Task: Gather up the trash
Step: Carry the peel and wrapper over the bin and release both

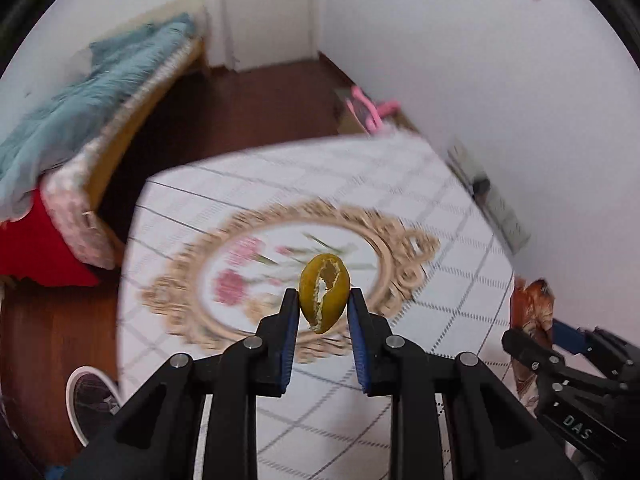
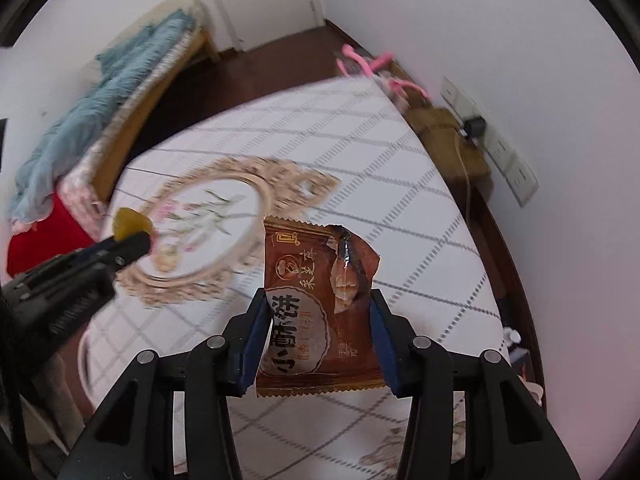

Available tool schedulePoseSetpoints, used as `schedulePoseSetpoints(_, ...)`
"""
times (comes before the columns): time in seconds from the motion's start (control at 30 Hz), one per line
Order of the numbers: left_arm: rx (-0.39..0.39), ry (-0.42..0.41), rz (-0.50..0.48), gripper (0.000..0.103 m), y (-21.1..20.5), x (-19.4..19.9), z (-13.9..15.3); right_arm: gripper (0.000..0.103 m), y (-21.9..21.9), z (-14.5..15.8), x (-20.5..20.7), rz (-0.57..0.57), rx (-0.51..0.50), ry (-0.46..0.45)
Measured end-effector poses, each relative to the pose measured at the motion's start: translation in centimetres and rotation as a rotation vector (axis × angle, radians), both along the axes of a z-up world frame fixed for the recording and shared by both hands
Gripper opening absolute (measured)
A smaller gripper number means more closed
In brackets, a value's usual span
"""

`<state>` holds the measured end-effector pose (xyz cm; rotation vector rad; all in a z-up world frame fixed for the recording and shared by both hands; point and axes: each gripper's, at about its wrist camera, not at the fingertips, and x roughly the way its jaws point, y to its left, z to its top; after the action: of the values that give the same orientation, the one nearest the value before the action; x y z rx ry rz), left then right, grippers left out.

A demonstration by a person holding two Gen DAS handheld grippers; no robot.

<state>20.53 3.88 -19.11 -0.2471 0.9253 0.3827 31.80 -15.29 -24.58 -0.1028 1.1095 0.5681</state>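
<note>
Left gripper (image 1: 324, 304) grips a fruit peel (image 1: 324, 292); right gripper (image 2: 318, 312) grips a torn snack wrapper (image 2: 320, 312). Both are held clear above the table (image 1: 400, 168), evidently for carrying to disposal.

peel (image 1: 323, 293): yellow-green skin, pale ragged inner edge
wrapper (image 2: 318, 312): reddish-brown with gold border, white characters, torn top
left claw (image 1: 323, 308): black, blue pads
right claw (image 2: 318, 312): black, blue pads
counter (image 1: 280, 168): white cloth, grey grid lines, beige ornate oval ring around pink flowers
blanket (image 1: 80, 108): teal
floor (image 1: 248, 96): dark red-brown
walls (image 1: 460, 40): white
</note>
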Motion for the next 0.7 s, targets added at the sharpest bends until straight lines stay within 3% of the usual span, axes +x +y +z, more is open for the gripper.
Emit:
schedulePoseSetpoints(0.17, 0.060, -0.091, 0.125, 0.021, 5.5, -6.6, 6.1, 0.050, 3.8, 5.4, -3.4, 0.101, 0.075, -0.059)
schedulePoseSetpoints(0.37, 0.146, -0.117, 0.288, 0.021, 12.0, -15.3, 9.8, 0.050, 11.4, 10.0, -8.6, 0.273, 0.184, -0.074)
schedulePoseSetpoints(0.53, 0.169, -0.095, 0.427, 0.021, 17.2, -21.9, 9.5, 0.050, 19.2, 11.4, -13.8, 0.436, 0.230, -0.058)
schedulePoseSetpoints(0.7, 0.154, -0.064, 0.559, 0.021, 21.7, -28.2, 7.5, 0.050, 27.7, 10.3, -19.9, 0.588, 0.231, -0.009)
